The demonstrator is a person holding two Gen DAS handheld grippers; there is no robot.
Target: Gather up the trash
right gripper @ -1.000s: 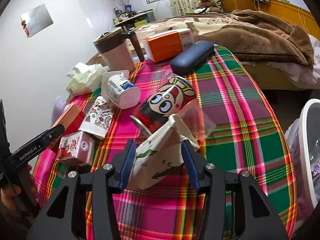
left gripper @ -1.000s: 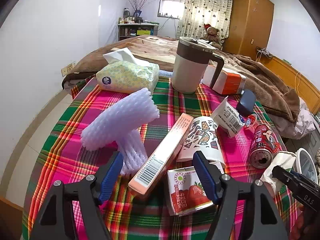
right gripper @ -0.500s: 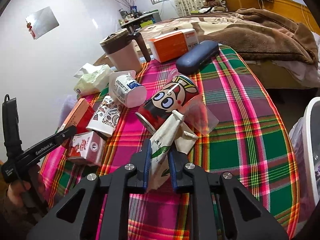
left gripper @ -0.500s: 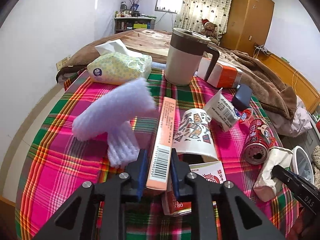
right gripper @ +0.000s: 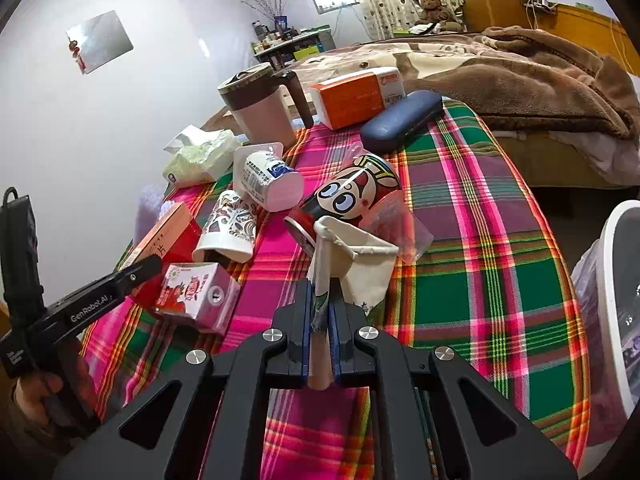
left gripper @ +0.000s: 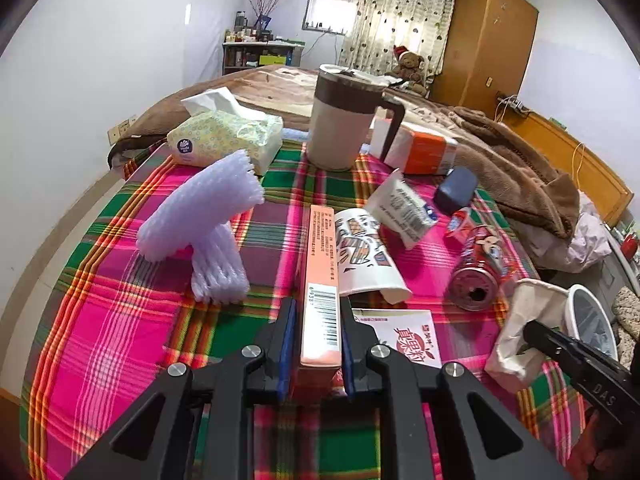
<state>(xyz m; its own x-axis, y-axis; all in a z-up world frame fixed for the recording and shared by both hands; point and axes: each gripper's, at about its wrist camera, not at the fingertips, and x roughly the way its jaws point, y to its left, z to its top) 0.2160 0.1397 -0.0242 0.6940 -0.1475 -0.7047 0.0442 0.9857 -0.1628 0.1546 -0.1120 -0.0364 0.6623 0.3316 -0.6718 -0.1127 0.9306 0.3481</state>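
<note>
Left wrist view, left to right: white foam netting [left gripper: 200, 232] at centre left on the plaid tablecloth [left gripper: 100, 340]; the left gripper [left gripper: 316, 320] at bottom centre, fingers clamped on the sides of a long orange carton [left gripper: 320, 272] pointing up the frame; a red can [left gripper: 478, 272] at right. Right wrist view: a strawberry milk box [right gripper: 196, 294] at lower left; the right gripper [right gripper: 320, 304] at bottom centre, fingers pinching a crushed paper cup [right gripper: 352, 264]; the white bin [right gripper: 616, 280] at the right edge.
</note>
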